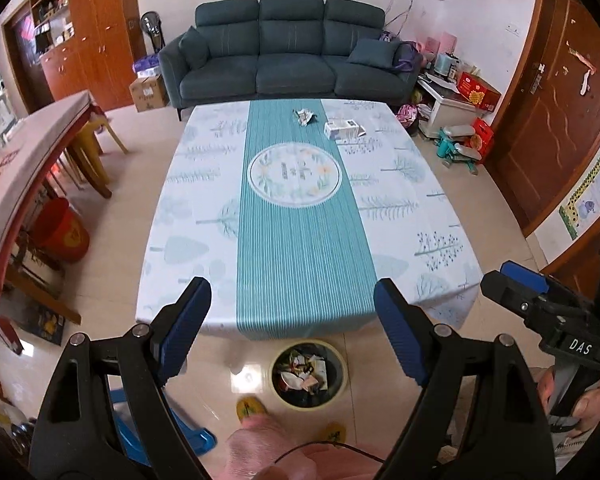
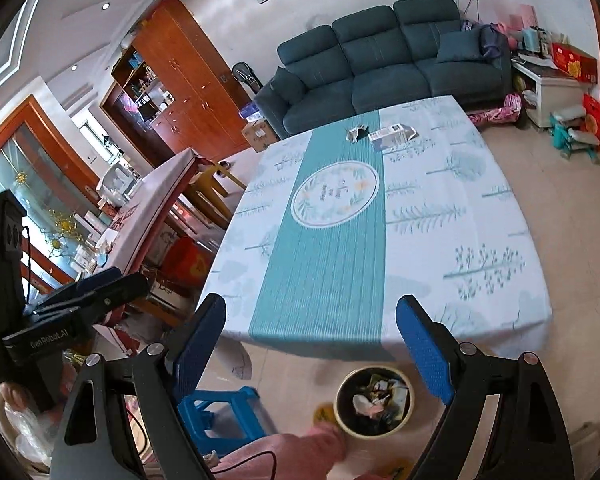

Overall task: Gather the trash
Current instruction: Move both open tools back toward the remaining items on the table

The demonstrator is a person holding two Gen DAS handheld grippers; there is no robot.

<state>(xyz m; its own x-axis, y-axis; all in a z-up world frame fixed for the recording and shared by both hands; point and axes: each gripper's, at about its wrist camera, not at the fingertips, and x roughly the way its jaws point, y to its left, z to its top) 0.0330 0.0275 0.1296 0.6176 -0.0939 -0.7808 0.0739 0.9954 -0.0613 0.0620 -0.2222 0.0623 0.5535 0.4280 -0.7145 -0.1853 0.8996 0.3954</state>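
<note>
A desk (image 1: 204, 184) under a white-and-teal tree-print cloth carries a crumpled silvery wrapper (image 1: 305, 116) beside a flattened white carton (image 1: 342, 129).

The left wrist view is looking forward and downward between the left gripper (image 1: 292, 328) fingers from above the near edge of the table (image 1: 204, 184), facing squarely along its length toward the sofa (image 1: 288, 48) at the far wall. The right wrist view is looking between the right gripper (image 2: 312, 344) fingers from the same near edge, rolled so the table (image 2: 480, 208) is slanting, and facing the sofa (image 2: 384, 56) obliquely. Both views are sharing the whole tabletop, the sofa, and the trash bin (image 1: 308, 376) (image 2: 374, 402) on the floor just below the near edge, and each is catching the other gripper at its side margin.
</note>
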